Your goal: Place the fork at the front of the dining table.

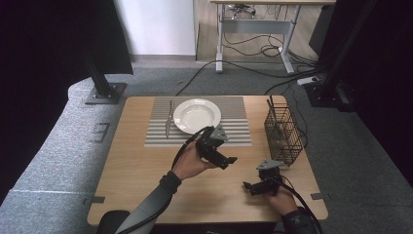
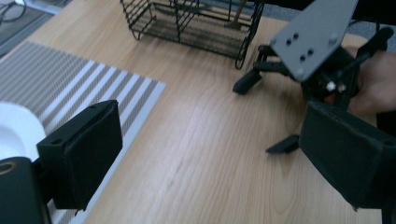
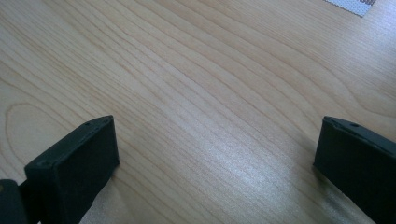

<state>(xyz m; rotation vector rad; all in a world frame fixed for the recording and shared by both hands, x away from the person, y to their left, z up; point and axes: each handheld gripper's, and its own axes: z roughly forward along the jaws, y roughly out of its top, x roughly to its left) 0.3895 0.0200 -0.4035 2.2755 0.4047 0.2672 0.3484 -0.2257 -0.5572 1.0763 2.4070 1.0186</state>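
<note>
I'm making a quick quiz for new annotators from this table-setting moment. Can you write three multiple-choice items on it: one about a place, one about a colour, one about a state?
1. Where does the fork lie?
A. on the striped placemat, left of the plate
B. inside the wire basket
C. on bare wood by the table's near edge

2. What colour is the plate?
A. black
B. white
C. blue

3. How do the jaws of the left gripper stand?
A. shut on the fork
B. shut on nothing
C. wide open, holding nothing

Answers:
1. A, the high view shows it on the mat beside the plate.
2. B, the plate is plainly white against the grey stripes.
3. C, the left gripper view shows bare table between its two spread jaws.
</note>
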